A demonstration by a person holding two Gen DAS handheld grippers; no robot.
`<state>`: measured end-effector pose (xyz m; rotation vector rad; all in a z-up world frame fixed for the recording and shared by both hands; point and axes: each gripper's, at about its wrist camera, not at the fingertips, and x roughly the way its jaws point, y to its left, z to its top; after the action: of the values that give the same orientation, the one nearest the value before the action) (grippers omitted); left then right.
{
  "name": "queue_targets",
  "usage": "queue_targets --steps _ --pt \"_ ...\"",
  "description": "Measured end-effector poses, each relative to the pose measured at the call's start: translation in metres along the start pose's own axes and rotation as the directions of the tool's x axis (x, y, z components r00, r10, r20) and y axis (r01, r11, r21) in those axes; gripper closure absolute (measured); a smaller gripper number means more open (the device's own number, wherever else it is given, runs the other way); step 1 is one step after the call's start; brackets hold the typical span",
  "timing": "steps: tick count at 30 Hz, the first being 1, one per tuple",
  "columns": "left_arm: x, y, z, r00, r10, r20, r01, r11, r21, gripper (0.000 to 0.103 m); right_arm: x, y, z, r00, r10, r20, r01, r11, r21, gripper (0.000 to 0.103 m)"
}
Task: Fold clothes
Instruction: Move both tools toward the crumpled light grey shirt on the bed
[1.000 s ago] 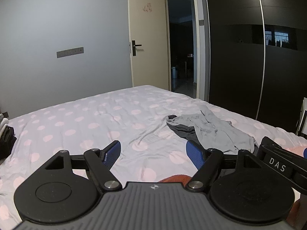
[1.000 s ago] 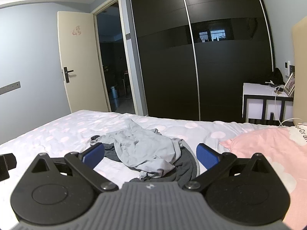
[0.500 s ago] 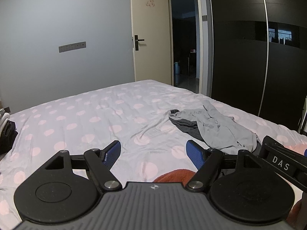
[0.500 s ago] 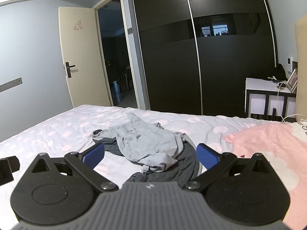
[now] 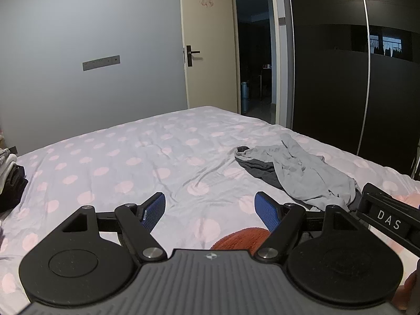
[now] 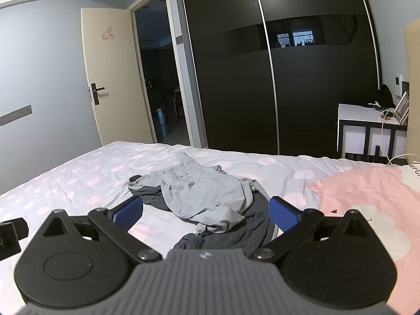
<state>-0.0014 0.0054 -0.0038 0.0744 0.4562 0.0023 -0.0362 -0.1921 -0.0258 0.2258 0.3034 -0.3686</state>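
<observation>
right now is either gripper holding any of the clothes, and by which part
Nothing is held. The left gripper and right gripper are both open, short of the grey clothes on the bed.

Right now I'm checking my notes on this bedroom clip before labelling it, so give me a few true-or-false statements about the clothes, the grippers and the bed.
1. Both grippers are open and hold nothing. True: the left gripper and right gripper stand open and empty.
2. The light grey garment lies on top of the dark grey garment. True.
3. The clothes are neatly folded. False: they lie crumpled in a heap.
4. The bedspread is plain white. False: it is pale with pink dots.
5. The door stands open. True.
</observation>
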Motion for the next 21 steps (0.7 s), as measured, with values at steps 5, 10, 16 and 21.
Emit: queue_targets --steps 5,10,16,21 --pt "0.001 0.002 -0.001 1.000 0.001 -0.003 -0.001 1.000 -0.001 0.014 0.001 0.000 0.000 1.000 0.001 -0.005 -0.001 1.000 0.001 0.000" --pt "0.003 0.004 -0.001 1.000 0.007 -0.009 -0.007 1.000 -0.001 0.014 0.003 0.000 -0.001 1.000 0.003 -0.008 -0.003 1.000 0.001 0.000" --pt "0.009 0.008 -0.003 1.000 0.010 -0.025 -0.011 1.000 -0.012 0.014 0.011 -0.005 -0.001 0.999 0.015 -0.040 -0.015 1.000 0.006 0.000" --pt "0.020 0.010 -0.005 0.998 0.000 -0.062 0.000 1.000 -0.006 0.014 0.026 -0.013 0.002 0.990 0.114 -0.086 -0.112 0.993 0.025 0.000"
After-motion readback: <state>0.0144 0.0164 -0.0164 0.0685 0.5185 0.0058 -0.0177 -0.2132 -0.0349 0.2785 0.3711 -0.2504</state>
